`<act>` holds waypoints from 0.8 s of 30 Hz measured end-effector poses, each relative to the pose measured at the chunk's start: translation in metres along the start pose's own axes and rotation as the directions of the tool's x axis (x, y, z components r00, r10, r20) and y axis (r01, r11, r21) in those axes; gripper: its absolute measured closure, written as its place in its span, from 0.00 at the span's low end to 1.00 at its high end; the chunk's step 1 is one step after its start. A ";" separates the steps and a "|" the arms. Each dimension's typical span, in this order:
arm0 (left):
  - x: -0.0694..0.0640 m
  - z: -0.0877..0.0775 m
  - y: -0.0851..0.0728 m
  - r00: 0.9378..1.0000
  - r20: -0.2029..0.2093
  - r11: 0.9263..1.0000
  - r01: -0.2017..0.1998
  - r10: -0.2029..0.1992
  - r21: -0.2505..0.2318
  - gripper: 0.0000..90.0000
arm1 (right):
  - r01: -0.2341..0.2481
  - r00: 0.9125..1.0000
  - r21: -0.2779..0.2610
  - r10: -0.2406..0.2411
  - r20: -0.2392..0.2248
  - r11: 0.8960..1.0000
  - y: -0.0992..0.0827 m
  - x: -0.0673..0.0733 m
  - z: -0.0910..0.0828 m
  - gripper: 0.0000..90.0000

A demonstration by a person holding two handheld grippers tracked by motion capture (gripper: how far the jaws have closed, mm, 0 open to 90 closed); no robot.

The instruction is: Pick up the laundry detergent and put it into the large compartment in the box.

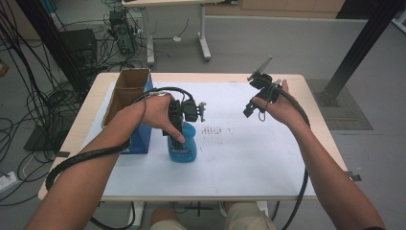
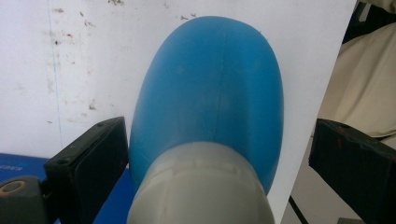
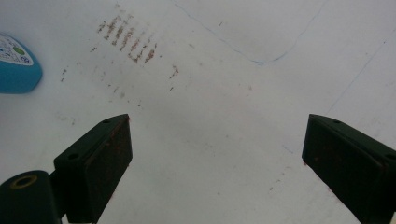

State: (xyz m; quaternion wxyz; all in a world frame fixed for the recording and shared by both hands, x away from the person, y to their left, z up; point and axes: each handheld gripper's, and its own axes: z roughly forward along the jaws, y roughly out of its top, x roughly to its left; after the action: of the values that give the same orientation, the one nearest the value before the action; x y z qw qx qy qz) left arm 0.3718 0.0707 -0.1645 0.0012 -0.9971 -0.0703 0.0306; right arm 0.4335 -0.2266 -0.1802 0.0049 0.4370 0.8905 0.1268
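grey collar [image 2: 201,186] of blue spray bottle [image 2: 208,93] closest in the left gripper view, rising from 6 o'clock between two black jaws. jaws apart, one on each side of the collar, the left one just beside the bottle's shoulder, the right one standing clear of it; not clamped.

from the high view: two bare forearms entering at 6 o'clock. left gripper [image 1: 187,111] held over the blue spray bottle [image 1: 183,143], hand wrapped round the gripper body, thumb down against the bottle's neck. bottle upright on the white sheet [image 1: 249,158] covering the worktop [image 1: 86,115], a little toward 9 o'clock from the sheet's middle. just beside the bottle at its 9 o'clock, a blue box [image 1: 141,139]; behind that, toward 11 o'clock, an open cardboard box [image 1: 129,88]. black cable [image 1: 86,155] trailing from the left gripper along the forearm.

right gripper [image 1: 261,91] raised above the worktop toward 1 o'clock, well apart from the bottle, grey plate tilted up on top. in the right gripper view, jaws wide apart with nothing between them, looking down on bare white sheet [image 3: 224,140]. rusty smudge marks [image 3: 128,39] at 11 o'clock there, and the bottle's base [image 3: 16,65] with a label at 9 o'clock. same smudges [image 1: 213,130] just beside the bottle at its 3 o'clock in the high view.
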 end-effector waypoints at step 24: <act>0.001 -0.001 -0.003 1.000 0.000 1.000 0.001 -0.001 -0.005 0.06 | 0.002 1.000 0.000 -0.002 0.000 1.000 0.001 0.000 -0.001 0.09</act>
State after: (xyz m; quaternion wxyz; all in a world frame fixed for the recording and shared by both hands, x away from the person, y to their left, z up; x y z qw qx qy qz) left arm 0.3721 0.0733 -0.1634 -0.0015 -0.9970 -0.0711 0.0302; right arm 0.4338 -0.2262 -0.1792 0.0051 0.4360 0.8909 0.1268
